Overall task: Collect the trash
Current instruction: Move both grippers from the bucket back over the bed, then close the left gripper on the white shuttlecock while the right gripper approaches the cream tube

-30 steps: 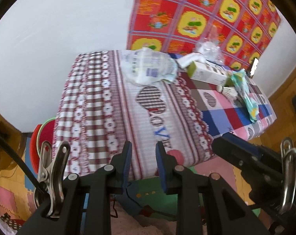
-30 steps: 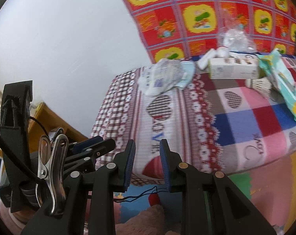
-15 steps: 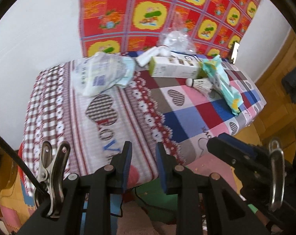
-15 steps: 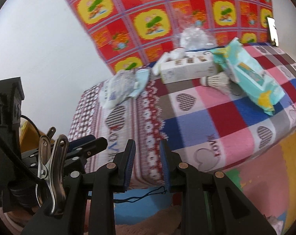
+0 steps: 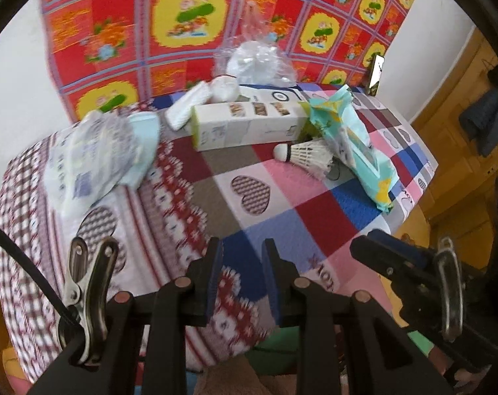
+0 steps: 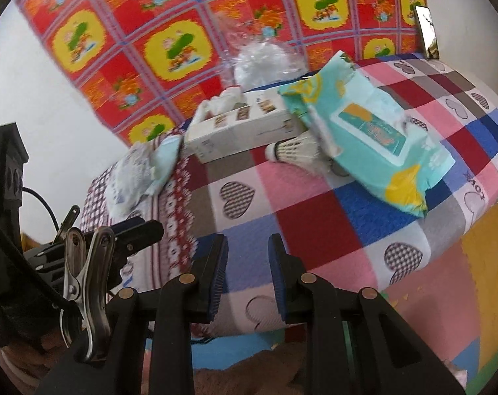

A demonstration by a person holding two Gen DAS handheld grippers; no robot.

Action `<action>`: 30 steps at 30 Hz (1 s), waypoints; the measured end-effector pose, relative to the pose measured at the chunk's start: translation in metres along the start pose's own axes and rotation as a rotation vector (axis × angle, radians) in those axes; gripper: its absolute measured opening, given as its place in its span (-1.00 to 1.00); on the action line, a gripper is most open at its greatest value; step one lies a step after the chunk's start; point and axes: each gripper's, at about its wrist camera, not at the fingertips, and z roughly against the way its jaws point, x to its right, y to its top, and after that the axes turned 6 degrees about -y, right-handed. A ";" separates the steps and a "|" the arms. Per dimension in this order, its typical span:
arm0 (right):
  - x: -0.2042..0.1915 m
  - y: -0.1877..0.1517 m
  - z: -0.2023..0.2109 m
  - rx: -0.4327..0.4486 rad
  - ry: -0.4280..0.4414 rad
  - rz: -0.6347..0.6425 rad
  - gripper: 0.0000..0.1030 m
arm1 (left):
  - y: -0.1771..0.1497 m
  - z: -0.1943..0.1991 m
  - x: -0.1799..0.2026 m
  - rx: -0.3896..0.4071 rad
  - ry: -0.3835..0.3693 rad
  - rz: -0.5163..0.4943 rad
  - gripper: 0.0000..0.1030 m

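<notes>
We look down along each gripper's fingers from the near edge of the table, angled toward the patterned wall cloth. Both views share the tabletop clutter; each catches the other gripper sideways.

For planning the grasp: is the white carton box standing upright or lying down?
Lying down: the white carton box rests on its long side on the tablecloth.

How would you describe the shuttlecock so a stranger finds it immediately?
Look at the table covered by a patchwork cloth with hearts. Toward its back lies a long white carton, and beside it a teal wipes packet. The shuttlecock lies between them: small, white-feathered, with a round cork tip.
</notes>
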 end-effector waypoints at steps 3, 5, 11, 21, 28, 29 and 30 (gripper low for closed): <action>0.005 0.010 -0.008 -0.007 -0.013 -0.007 -0.48 | 0.017 -0.013 0.004 -0.007 -0.012 -0.015 -0.52; 0.009 0.015 -0.014 -0.010 -0.026 -0.011 -0.49 | 0.026 -0.020 0.006 -0.010 -0.020 -0.024 -0.52; 0.023 0.028 -0.029 -0.025 -0.067 -0.031 -0.49 | 0.047 -0.039 0.008 -0.017 -0.040 -0.041 -0.52; 0.049 0.039 -0.061 -0.081 -0.103 -0.043 -0.49 | 0.051 -0.057 0.015 -0.051 -0.041 -0.050 -0.52; 0.063 0.048 -0.075 -0.114 -0.084 -0.015 -0.49 | 0.058 -0.068 0.020 -0.058 -0.020 -0.021 -0.52; 0.066 0.049 -0.076 -0.115 -0.080 -0.017 -0.49 | 0.059 -0.070 0.022 -0.059 -0.018 -0.017 -0.52; 0.069 0.051 -0.076 -0.115 -0.077 -0.016 -0.49 | 0.061 -0.072 0.024 -0.060 -0.014 -0.014 -0.52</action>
